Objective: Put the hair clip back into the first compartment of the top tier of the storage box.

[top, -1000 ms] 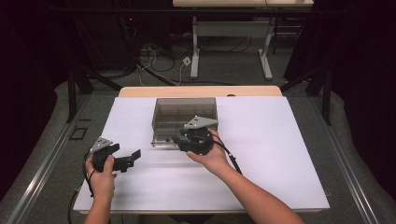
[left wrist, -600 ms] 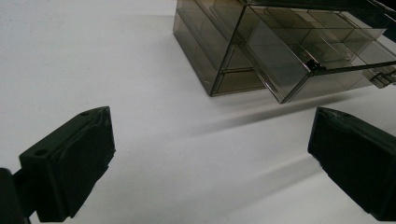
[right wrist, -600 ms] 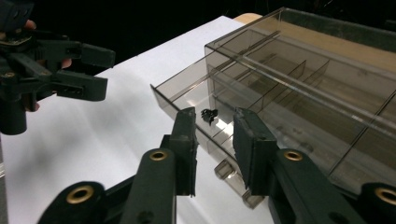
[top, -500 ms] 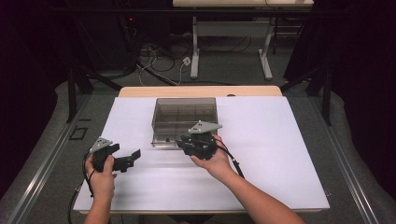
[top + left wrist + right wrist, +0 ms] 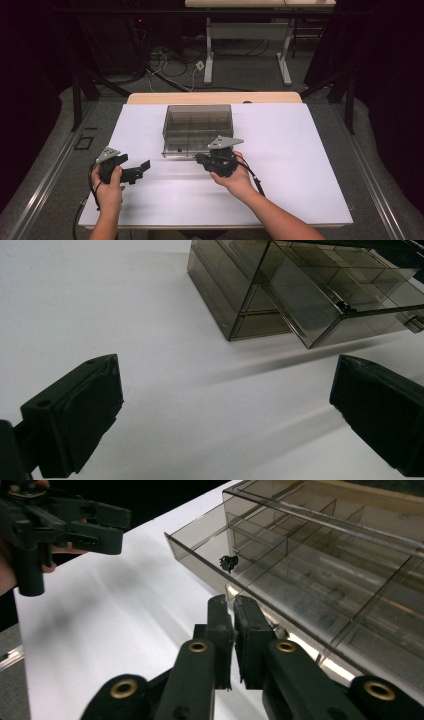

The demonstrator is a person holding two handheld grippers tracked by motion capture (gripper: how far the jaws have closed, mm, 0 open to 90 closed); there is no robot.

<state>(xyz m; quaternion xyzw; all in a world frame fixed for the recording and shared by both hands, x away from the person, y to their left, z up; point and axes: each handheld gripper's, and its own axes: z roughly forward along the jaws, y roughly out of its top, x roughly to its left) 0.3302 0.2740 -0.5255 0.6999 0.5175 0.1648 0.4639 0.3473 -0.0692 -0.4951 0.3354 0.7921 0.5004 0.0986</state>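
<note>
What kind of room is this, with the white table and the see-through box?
Probably a lab or workshop for recording hand tasks. A plain white table sits among dark curtains, loose cables lie on the floor behind it, and a person works a clear box with hand-held grippers.

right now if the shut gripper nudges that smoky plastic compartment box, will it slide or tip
The box probably slides: it sits low and flat on the smooth white table. It likely feels stiff but light, with thin clear walls. The lid seems raised, so the right gripper may lift it.
</note>
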